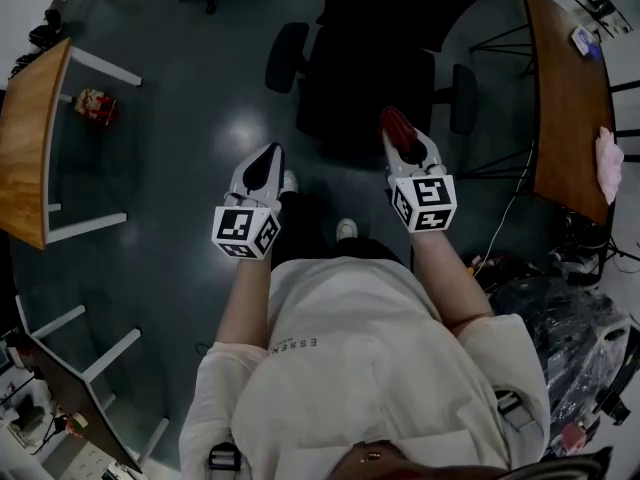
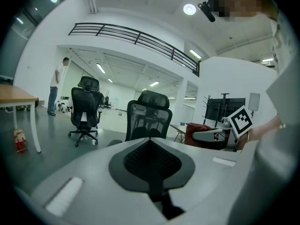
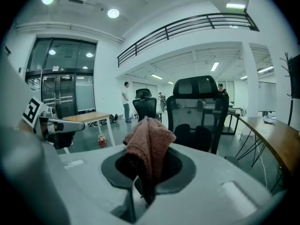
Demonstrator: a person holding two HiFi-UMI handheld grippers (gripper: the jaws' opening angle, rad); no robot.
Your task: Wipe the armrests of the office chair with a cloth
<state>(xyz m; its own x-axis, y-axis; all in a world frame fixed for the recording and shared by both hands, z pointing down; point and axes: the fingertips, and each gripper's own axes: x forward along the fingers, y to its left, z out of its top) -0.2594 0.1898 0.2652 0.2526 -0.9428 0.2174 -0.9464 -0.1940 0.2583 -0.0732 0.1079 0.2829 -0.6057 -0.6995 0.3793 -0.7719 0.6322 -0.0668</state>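
The black office chair (image 1: 365,63) stands just ahead of me, its seat facing me, with one armrest (image 1: 285,56) at the left and the other armrest (image 1: 463,98) at the right. My right gripper (image 1: 397,128) is shut on a reddish cloth (image 3: 149,142), held in the air in front of the seat, apart from both armrests. My left gripper (image 1: 267,158) is shut with nothing in it, its black pads (image 2: 150,158) pressed together, and it hangs over the floor to the left of the seat. The chair (image 2: 149,118) fills the middle of the left gripper view.
A wooden table (image 1: 30,138) stands at the left with a small red item (image 1: 95,105) on the floor beside it. Another wooden table (image 1: 565,98) at the right carries a pink cloth (image 1: 608,163). A second office chair (image 2: 84,109) and a person (image 2: 57,86) stand far off.
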